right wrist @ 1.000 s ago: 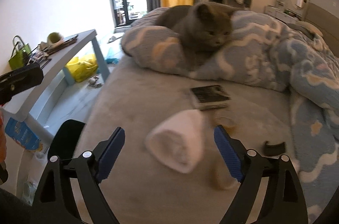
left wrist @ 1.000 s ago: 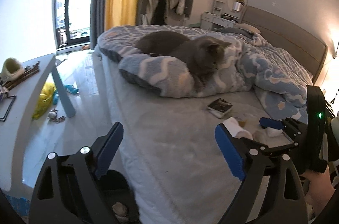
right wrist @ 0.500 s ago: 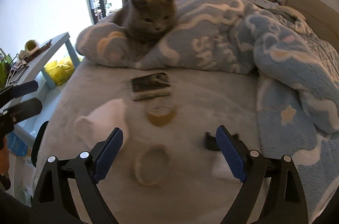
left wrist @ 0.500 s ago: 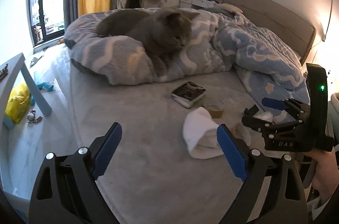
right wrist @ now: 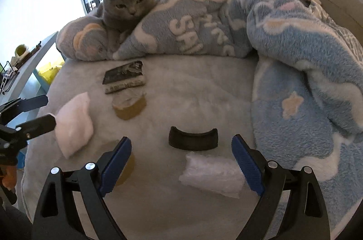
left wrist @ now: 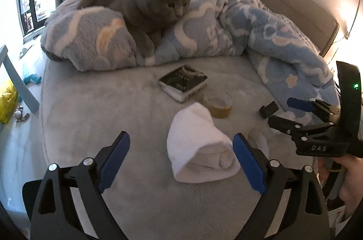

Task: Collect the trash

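Observation:
A rolled white cloth (left wrist: pixel 199 144) lies on the grey bed, just ahead of my open left gripper (left wrist: pixel 181 160); it also shows in the right wrist view (right wrist: pixel 73 124). A crumpled clear plastic wrapper (right wrist: pixel 211 174) lies between the fingers of my open right gripper (right wrist: pixel 181 162). A curved black piece (right wrist: pixel 192 137) lies just beyond it. A brown tape roll (right wrist: pixel 129 107) and a second one (right wrist: pixel 127 168) by my right gripper's left finger lie nearby. A small black book (left wrist: pixel 183 83) lies further back. Both grippers are empty.
A grey cat (left wrist: pixel 147 3) lies on a blue and white fleece blanket (right wrist: pixel 283 35) heaped across the back and right of the bed. A grey side table (right wrist: pixel 34 65) and a yellow bag (left wrist: pixel 6 101) stand on the floor to the left.
Both grippers have moved forward and lower over the bed. My right gripper has swung right from the white cloth to the plastic wrapper. The cat has turned its head.

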`<state>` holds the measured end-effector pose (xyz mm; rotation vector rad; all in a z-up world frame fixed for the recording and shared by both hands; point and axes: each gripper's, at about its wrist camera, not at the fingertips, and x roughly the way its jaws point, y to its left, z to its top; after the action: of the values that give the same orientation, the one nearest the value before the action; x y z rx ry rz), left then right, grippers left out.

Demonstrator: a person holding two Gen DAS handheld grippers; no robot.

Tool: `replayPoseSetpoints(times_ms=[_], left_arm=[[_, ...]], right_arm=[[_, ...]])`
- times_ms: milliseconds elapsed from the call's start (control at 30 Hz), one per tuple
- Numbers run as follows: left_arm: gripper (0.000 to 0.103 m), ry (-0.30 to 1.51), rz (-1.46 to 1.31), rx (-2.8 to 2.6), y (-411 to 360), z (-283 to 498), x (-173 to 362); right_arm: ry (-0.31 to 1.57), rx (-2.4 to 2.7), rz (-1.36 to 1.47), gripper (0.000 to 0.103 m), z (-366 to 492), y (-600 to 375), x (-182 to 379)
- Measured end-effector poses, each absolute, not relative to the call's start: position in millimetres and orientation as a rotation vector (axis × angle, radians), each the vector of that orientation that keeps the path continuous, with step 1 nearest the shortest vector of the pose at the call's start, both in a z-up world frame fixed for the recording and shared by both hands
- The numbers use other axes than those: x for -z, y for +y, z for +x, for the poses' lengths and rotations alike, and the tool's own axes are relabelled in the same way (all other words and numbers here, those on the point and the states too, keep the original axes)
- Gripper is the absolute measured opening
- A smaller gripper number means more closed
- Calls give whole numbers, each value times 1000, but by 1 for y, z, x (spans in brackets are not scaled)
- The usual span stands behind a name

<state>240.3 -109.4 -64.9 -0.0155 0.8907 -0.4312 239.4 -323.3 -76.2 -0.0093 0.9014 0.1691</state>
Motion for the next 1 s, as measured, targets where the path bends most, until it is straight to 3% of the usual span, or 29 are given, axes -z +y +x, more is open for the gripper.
replayPoseSetpoints(times_ms=[100,333,433,633,767,1000], left_arm=[[91,921,-34,440,-112,247,73],[68,945,4,489,-127,250,81],[56,961,-10,517,-130,251,85],[43,961,4,542,-133,249,84],[38,946,-10,538,-130,248,81],[37,913,-9,517,-122,243,73]], right_arm=[[921,-175,-2,91,245,-324,81],[933,-158,24,91,253,-330,87],[934,-153,40,75,255,-333,87],[968,-155,33,64,260,-329,95],[962,-154,30,53,260,-327,94],[935,-151,19,50,259,-319,85]])
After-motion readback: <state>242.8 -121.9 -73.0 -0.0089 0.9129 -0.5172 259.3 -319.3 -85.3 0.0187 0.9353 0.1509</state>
